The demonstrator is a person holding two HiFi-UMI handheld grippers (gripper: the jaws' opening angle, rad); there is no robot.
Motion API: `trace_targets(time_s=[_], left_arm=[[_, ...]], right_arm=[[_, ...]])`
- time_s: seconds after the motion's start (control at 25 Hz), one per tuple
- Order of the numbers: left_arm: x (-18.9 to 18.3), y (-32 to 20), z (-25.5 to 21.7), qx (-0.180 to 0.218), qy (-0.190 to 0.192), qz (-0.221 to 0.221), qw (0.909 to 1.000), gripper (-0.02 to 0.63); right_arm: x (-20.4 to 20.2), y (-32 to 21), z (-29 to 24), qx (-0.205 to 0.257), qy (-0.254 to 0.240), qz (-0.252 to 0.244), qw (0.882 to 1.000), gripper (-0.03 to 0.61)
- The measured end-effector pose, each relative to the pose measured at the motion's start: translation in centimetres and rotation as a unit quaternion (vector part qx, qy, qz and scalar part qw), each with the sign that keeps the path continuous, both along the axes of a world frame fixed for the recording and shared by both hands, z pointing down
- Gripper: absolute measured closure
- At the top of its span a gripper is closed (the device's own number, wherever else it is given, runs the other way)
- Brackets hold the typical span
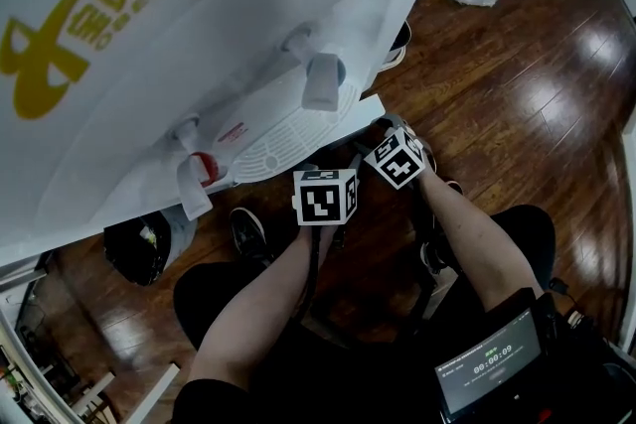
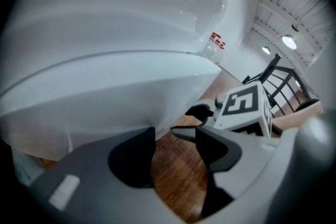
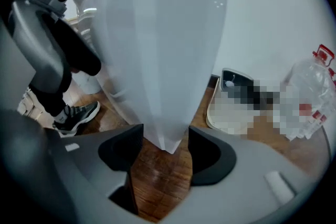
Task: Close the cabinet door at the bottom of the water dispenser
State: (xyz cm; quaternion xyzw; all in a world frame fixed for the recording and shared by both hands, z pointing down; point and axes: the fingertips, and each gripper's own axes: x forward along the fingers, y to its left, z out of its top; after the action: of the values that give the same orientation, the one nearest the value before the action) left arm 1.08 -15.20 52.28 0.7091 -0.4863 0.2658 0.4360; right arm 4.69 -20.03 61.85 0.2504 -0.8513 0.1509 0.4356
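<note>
Closing step, judged to be at the approach: the right gripper stands with its jaws moderately apart; the lower corner of the white cabinet door sits between them, and neither pad plainly presses on it; the left gripper has its jaws wide on nothing, with only wooden floor between them and a white panel just above and left of its tips.

Recommended handling: a pinch is probably unnecessary; laying one jaw flat against the door's face near its free edge and pushing steadily toward the dispenser body should swing it home; the left gripper should be kept out of the closing gap, to avoid trapping a jaw.

Hidden or unclear: the bulk of the water dispenser covers the door and both sets of jaws in the head view, so only the marker cubes show there; hinge, cabinet opening and door angle appear in no view; whether the panel by the left gripper is door or body cannot be told.
</note>
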Motion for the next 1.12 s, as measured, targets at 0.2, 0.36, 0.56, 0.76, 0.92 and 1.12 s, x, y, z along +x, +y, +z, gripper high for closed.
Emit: trace_targets(time_s=[0.2, 0.36, 0.56, 0.76, 0.92, 1.12], left_arm=[[-0.4, 0.1, 0.0, -0.001, -0.003, -0.002, 1.0, 0.357], [-0.7, -0.4, -0.2, 0.004, 0.001, -0.012, 0.9999, 0.357], [-0.7, -1.0, -0.6, 0.014, -0.005, -0.017, 0.9997, 0.357], [-0.8, -0.9, -0.9, 0.019, -0.015, -0.015, 0.9996, 0.357], [-1.0, -1.1, -1.3, 0.03, -0.022, -0.023, 0.9991, 0.357], [-1.2, -0.8, -1.2, 0.037, -0.041, -0.001, 0.9985, 0.33]], right_arm=[[-0.5, -0.9, -0.9, 0.015, 0.009, -0.008, 1.0, 0.295], [-0.6, -1.6, -1.4, 0.031, 0.017, -0.013, 0.999, 0.316], [-0.9, -2.5, -1.8, 0.037, 0.02, -0.01, 0.999, 0.316], [-1.1, -2.9, -2.2, 0.045, 0.021, -0.007, 0.999, 0.316], [-1.4, -3.3, -2.6, 0.052, 0.018, -0.005, 0.998, 0.316], [-2.1, -3.8, -2.6, 0.058, 0.015, -0.005, 0.998, 0.316]])
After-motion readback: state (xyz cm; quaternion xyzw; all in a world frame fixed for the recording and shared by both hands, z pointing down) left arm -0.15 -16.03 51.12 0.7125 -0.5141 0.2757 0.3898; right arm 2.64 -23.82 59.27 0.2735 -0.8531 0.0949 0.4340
